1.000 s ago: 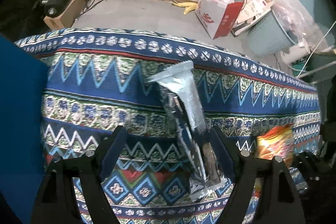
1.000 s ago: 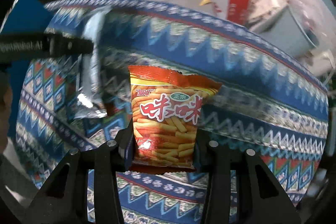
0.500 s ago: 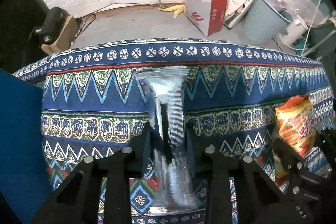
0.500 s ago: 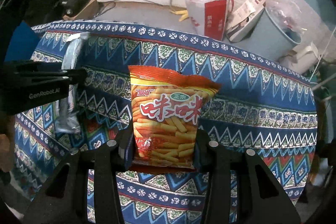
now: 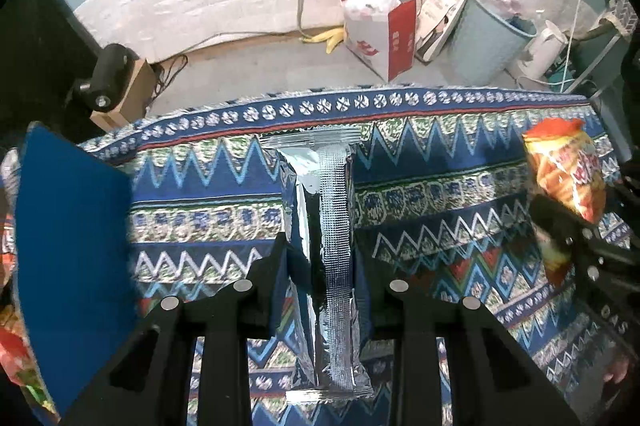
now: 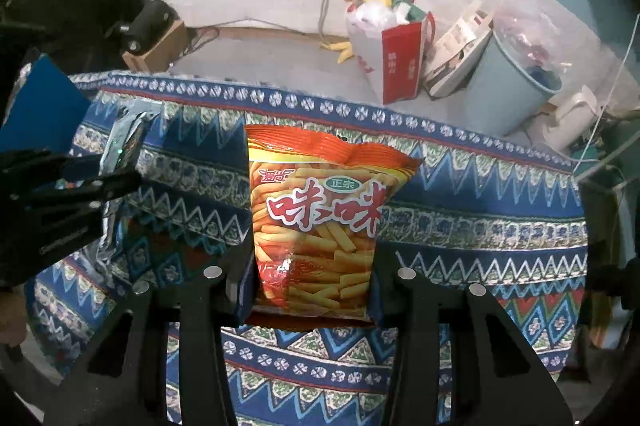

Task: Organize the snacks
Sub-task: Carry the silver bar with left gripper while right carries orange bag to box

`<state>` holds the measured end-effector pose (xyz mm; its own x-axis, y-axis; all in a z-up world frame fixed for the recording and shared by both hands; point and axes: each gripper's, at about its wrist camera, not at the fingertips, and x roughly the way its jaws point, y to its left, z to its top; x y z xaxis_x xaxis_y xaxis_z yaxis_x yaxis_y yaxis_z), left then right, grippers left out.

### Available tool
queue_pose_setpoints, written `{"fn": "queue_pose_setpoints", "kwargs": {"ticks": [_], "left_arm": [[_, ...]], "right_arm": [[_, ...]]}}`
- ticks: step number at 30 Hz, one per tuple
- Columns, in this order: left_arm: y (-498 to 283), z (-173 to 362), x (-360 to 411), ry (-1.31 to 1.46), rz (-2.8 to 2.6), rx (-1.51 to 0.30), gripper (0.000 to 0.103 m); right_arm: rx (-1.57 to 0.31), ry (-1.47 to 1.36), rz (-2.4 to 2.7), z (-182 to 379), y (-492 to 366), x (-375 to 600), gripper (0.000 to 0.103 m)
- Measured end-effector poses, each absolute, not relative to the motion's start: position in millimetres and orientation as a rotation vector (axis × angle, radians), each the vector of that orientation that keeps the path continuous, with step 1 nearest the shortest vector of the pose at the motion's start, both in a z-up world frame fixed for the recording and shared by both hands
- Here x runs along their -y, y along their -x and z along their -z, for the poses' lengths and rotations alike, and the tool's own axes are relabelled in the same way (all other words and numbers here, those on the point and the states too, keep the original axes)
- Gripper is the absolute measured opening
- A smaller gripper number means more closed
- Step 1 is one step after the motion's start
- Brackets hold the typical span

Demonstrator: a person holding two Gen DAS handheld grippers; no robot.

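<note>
Between the jaws of the left gripper [image 5: 322,266], a silver foil packet [image 5: 320,226], clamped at mid-length, long axis pointing away, clear of the patterned table [image 5: 440,186]. Jaws closed tight on it, squeezing the foil narrow. Likely light, crinkly and slippery; soft, so prone to buckle or slide if pinched too near a crimped end; best held across the middle, as now. Between the jaws of the right gripper [image 6: 312,290], an orange snack bag [image 6: 316,218] printed with fries, upright, clamped by its lower part, jaws partly apart around the puffed width. Probably air-filled and fragile inside; firm squeezing liable to crush the contents. To the left, a blue panel [image 5: 72,246] with more packets just beside it at the frame edge, perhaps the destination. Beyond the table edge, floor clutter: a red-and-white paper bag [image 5: 384,38] and a pale bin [image 5: 488,46].
</note>
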<state>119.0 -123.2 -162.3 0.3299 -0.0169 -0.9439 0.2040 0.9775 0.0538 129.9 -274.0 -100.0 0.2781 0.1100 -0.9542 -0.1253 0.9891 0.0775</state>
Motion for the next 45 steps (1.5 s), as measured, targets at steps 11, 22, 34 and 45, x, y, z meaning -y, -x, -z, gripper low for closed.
{"fn": "queue_pose_setpoints", "kwargs": {"ticks": [11, 22, 34, 45], "left_arm": [[-90, 107, 98, -0.174, 0.154, -1.124, 0.030], [-60, 60, 66, -0.145, 0.159, -1.043, 0.030], [-30, 17, 18, -0.092, 0.128, -0.968, 0.030], [-7, -5, -41, 0.012, 0.100, -0.934, 0.030]], "right_arm": [[-1.209, 0.004, -0.167, 54, -128, 260, 0.042], [-1.125, 0.011, -0.226, 4, -128, 228, 0.042], [-1.058, 0.042, -0.338, -36, -127, 165, 0.042], [-1.032, 0.066, -0.458, -55, -133, 90, 0.042]]}}
